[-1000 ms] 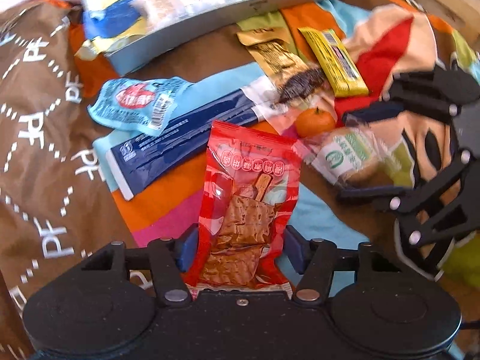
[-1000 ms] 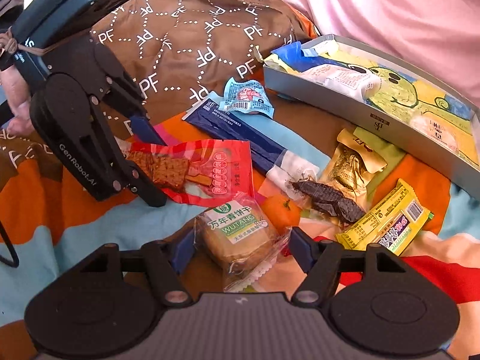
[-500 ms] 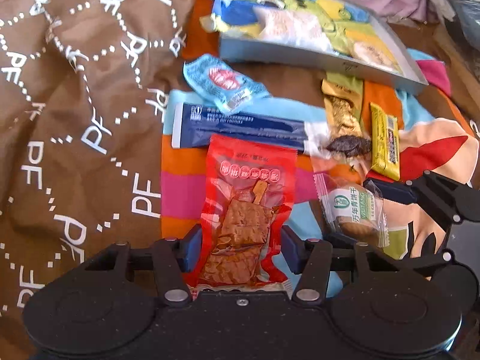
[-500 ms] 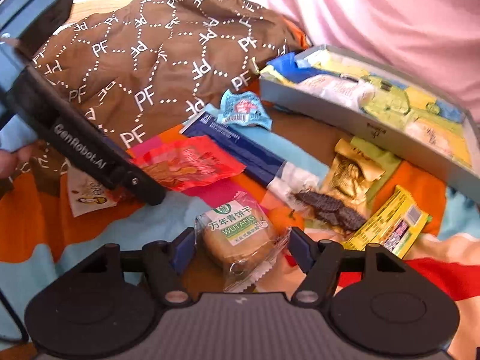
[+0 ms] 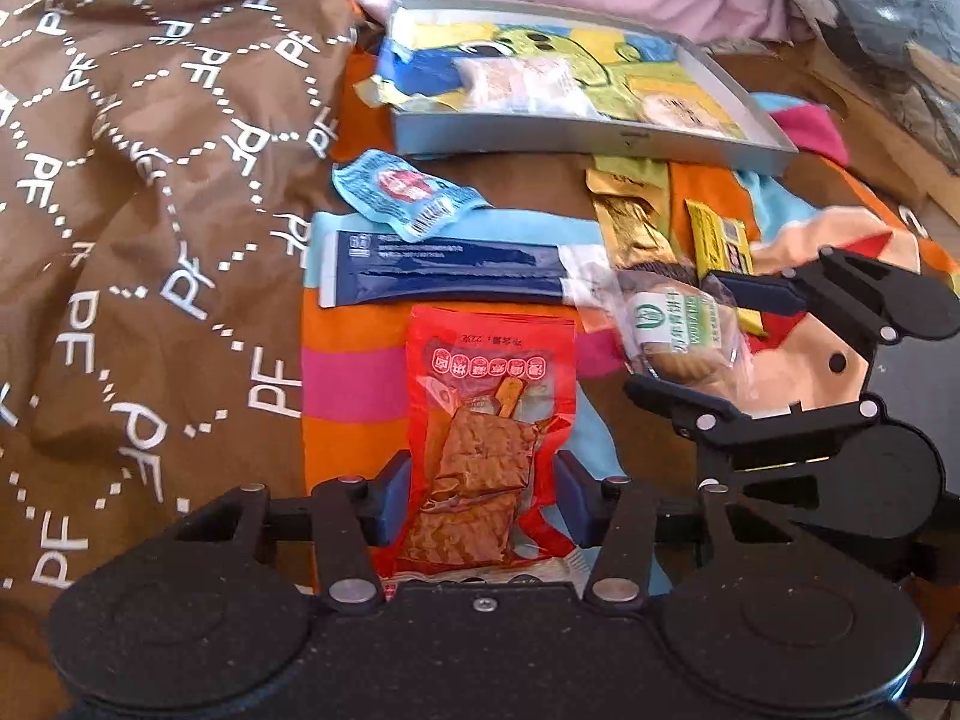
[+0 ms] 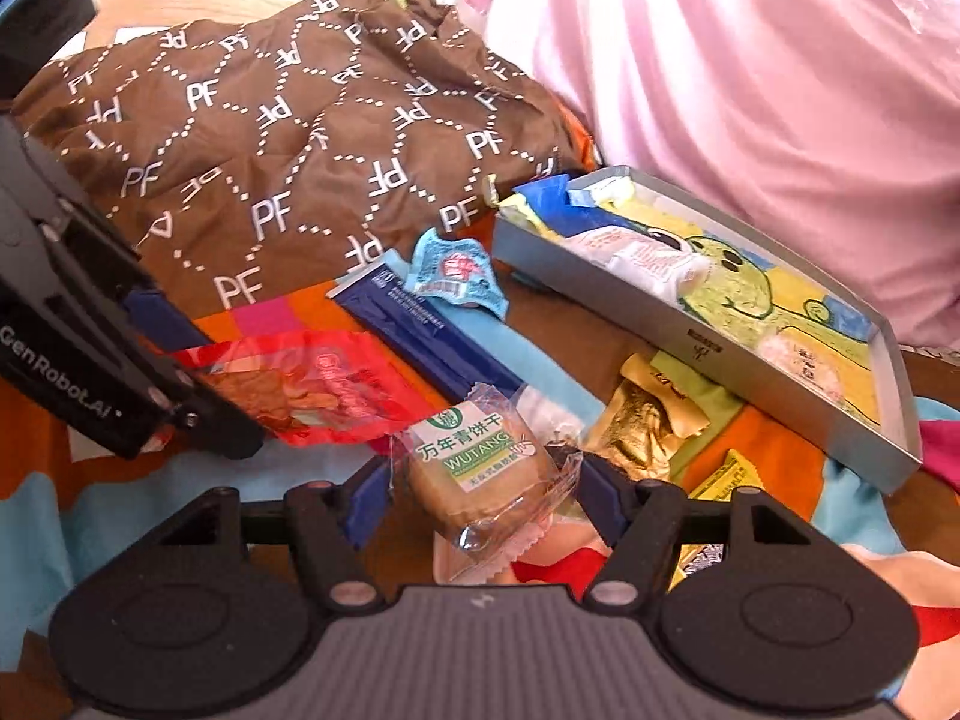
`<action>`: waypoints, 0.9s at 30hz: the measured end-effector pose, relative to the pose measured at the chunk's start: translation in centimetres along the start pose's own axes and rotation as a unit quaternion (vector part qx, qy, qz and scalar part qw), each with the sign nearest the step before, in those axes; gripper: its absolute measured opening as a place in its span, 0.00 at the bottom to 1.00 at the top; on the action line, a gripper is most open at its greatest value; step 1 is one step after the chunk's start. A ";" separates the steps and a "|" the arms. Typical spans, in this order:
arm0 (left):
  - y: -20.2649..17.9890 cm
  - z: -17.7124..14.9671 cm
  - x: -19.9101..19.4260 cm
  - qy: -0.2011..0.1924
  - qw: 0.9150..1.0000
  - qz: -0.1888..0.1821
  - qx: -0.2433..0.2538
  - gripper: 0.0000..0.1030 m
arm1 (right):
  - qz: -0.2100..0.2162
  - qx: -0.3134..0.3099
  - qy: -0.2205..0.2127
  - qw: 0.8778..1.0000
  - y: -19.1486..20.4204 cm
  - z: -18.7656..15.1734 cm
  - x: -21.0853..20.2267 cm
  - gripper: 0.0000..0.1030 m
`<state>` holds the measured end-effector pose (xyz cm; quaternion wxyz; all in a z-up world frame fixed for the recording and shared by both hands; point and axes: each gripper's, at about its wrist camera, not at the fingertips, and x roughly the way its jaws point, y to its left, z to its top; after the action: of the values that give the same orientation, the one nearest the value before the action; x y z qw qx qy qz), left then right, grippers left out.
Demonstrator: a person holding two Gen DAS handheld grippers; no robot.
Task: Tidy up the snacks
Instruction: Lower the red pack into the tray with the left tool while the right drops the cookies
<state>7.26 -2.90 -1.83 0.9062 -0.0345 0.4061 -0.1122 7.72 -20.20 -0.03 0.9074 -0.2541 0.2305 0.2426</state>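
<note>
On the left, my left gripper (image 5: pixel 483 495) pinched the red plastic packet of brown dried tofu (image 5: pixel 489 438), by then lifted clear of the striped cloth. Rightward, my right gripper (image 6: pixel 480 495) clamped the clear-wrapped round biscuit (image 6: pixel 480 468), raised likewise. Only the right view showed the grey shallow tray (image 6: pixel 798 396) standing well apart from both.

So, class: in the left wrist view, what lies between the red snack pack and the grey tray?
Two things: the long dark blue packet directly above the red snack pack, then the small light blue packet nearer the grey tray.
</note>
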 end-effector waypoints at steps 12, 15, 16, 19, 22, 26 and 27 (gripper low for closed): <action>-1.5 1.0 -2.0 -0.095 0.995 -0.001 0.018 0.49 | -0.038 0.039 -0.040 0.998 -1.5 0.1 -0.6 0.70; -2.1 2.9 -2.3 -0.126 0.992 0.000 0.016 0.49 | -0.064 0.052 -0.059 0.995 -2.3 0.1 -1.0 0.70; -2.3 3.7 -2.4 -0.133 0.991 -0.002 0.020 0.49 | -0.073 0.057 -0.066 0.993 -2.7 0.1 -1.1 0.70; -3.0 6.7 -2.5 -0.148 0.988 -0.013 0.035 0.49 | -0.110 0.078 -0.086 0.987 -4.1 0.1 -1.1 0.70; -3.7 10.2 -2.4 -0.152 0.987 -0.017 0.053 0.49 | -0.144 0.100 -0.103 0.979 -6.2 0.2 -1.0 0.71; -5.0 14.6 -1.3 -0.141 0.986 0.008 0.084 0.50 | -0.182 0.130 -0.127 0.966 -9.3 0.6 -0.5 0.71; -5.3 15.7 -1.0 -0.136 0.987 0.012 0.082 0.50 | -0.188 0.139 -0.134 0.963 -10.1 0.6 -0.4 0.71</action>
<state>17.39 -8.30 10.21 0.9542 0.0304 0.2685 -0.1282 13.25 -27.54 4.18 0.9857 -0.1293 0.0862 0.0646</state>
